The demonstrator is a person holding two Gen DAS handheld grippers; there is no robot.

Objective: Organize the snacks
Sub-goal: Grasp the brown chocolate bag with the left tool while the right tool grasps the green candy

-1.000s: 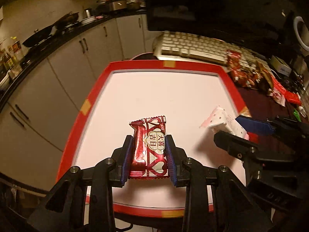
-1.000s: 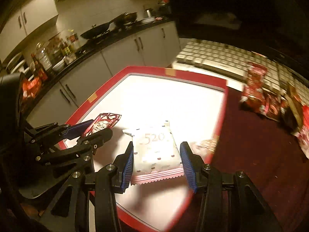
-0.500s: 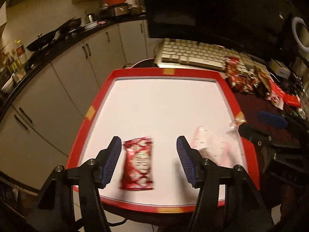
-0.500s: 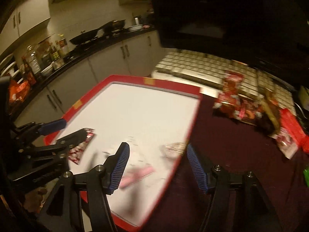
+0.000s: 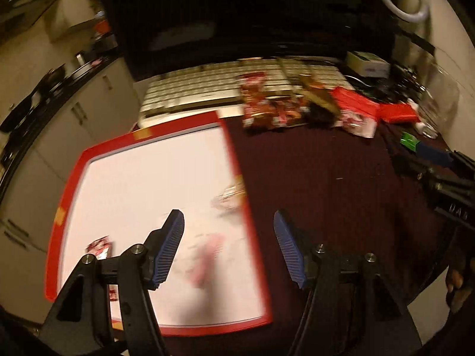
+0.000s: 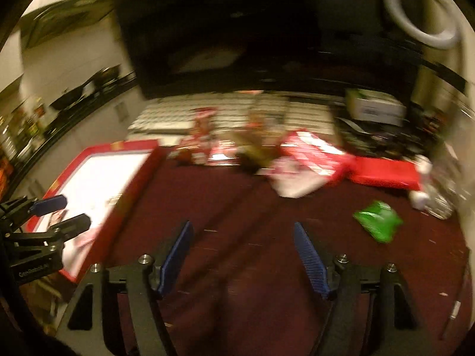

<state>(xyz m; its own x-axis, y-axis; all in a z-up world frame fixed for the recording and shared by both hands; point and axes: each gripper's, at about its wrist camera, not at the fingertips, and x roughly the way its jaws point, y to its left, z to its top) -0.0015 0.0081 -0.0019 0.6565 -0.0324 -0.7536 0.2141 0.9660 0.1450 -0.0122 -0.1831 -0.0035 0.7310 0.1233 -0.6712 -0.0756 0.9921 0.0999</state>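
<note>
Left gripper [image 5: 228,243]: jaws apart, just been opening, nothing held. Blurred pink-white snack packet [image 5: 207,258] on white tray [image 5: 237,160] between and just beyond the fingers, not touched; red snack packet [image 5: 99,246] off to its left on same tray. Right gripper [image 6: 242,252]: jaws wide, just been opening, nothing held, over dark red tabletop [image 6: 237,201]. Snack pile [image 6: 267,151] well ahead by keyboard [image 6: 178,112]; green wrapper [image 6: 377,221] ahead-right.

Red-rimmed white tray [image 5: 234,160] — maroon tabletop [image 5: 320,178].
</note>
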